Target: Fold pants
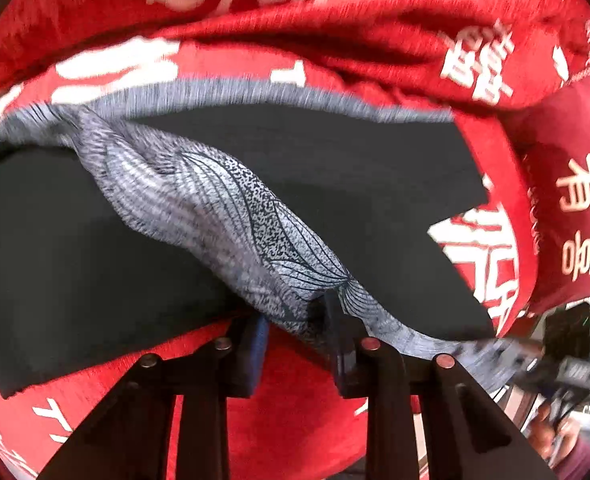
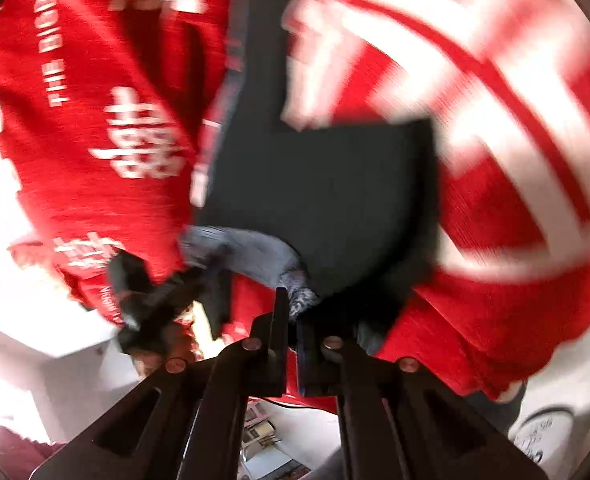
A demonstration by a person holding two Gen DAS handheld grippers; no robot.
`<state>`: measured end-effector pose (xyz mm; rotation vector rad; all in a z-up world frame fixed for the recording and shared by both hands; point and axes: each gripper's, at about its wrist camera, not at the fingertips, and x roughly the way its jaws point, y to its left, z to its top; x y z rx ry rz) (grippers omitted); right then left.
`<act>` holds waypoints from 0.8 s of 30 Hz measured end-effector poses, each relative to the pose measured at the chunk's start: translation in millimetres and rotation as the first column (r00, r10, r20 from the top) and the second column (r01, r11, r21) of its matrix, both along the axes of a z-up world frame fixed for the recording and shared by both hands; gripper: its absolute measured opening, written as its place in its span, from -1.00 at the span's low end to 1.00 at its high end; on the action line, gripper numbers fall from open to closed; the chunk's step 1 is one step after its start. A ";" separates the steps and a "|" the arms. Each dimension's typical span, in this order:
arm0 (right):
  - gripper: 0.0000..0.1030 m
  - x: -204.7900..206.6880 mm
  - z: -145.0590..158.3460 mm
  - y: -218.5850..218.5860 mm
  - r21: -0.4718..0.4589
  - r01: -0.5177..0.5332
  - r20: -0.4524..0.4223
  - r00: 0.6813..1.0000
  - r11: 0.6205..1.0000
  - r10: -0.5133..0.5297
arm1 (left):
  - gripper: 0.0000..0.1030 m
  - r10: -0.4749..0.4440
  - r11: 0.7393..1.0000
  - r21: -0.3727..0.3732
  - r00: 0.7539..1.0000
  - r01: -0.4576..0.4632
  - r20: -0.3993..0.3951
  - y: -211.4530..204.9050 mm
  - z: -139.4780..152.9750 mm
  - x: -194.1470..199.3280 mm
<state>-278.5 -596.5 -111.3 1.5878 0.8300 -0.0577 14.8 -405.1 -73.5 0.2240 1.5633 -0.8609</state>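
My left gripper point(image 1: 295, 312) pinches the pants' point(image 1: 375, 208) gray patterned waistband point(image 1: 223, 208); only that view shows its leaf pattern. My right gripper point(image 2: 291, 316) pinches it too, on the red cloth point(image 2: 495, 220).

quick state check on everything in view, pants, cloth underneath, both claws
pants: dark with a grey patterned band, partly lifted, band bunched and stretched between the claws
left claw: shut on the grey band
right claw: shut on the grey band's other end
red cloth: printed white, rumpled under and around the pants
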 end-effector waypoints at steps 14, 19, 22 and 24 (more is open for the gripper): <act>-0.43 206.7 42.1 -157.7 -0.382 -0.303 -0.235 0.945 0.873 0.226 | 0.38 0.168 0.985 0.001 0.957 -0.173 0.238 -45.2 44.0 86.8; 0.65 196.4 65.6 -162.8 -0.475 -0.255 -0.180 0.965 0.842 0.191 | 0.38 0.145 0.975 0.127 0.957 -0.181 0.251 -23.4 17.9 81.7; 0.54 167.0 63.8 -162.4 -0.430 -0.179 -0.143 0.981 0.885 0.129 | 0.38 0.140 0.958 0.210 0.960 -0.193 0.241 -7.4 -5.2 76.6; 0.19 141.9 46.5 -153.4 -0.365 -0.143 -0.164 0.983 0.920 0.088 | 0.38 0.155 0.948 0.238 0.960 -0.211 0.235 4.3 -15.2 74.5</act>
